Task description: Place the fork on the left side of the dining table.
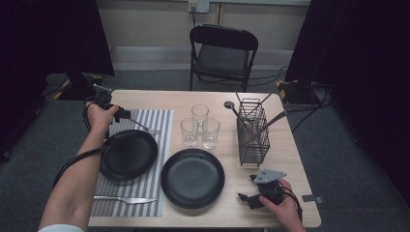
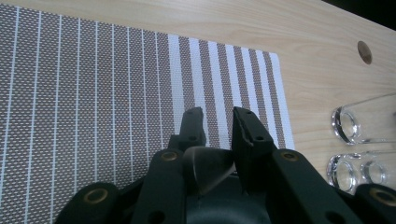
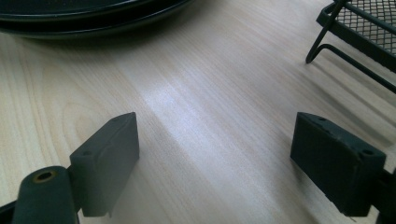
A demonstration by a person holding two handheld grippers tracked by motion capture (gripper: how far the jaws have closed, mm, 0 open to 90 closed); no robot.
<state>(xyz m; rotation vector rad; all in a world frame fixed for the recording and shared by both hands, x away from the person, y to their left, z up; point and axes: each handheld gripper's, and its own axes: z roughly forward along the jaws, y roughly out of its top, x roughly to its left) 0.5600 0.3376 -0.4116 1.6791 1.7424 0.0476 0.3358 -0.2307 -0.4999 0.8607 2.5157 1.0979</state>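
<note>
A silver fork [image 1: 145, 128] lies on the striped placemat [image 1: 162, 121] just beyond a black plate [image 1: 128, 154]. My left gripper [image 1: 126, 115] is at the fork's handle end. In the left gripper view the handle's flat end [image 2: 208, 170] sits low between the jaws of the left gripper [image 2: 217, 126], which stand slightly apart over the placemat [image 2: 93, 84]. My right gripper [image 1: 246, 187] rests near the table's front right corner. Its jaws are wide open over bare wood, with nothing between them [image 3: 215, 154].
A second black plate [image 1: 192, 178] sits at front centre, its rim in the right gripper view [image 3: 93, 18]. Three glasses [image 1: 199, 128] stand mid-table. A wire cutlery holder [image 1: 252, 133] with utensils is at the right. A knife [image 1: 125, 199] lies on the placemat's front. A chair [image 1: 223, 50] stands behind.
</note>
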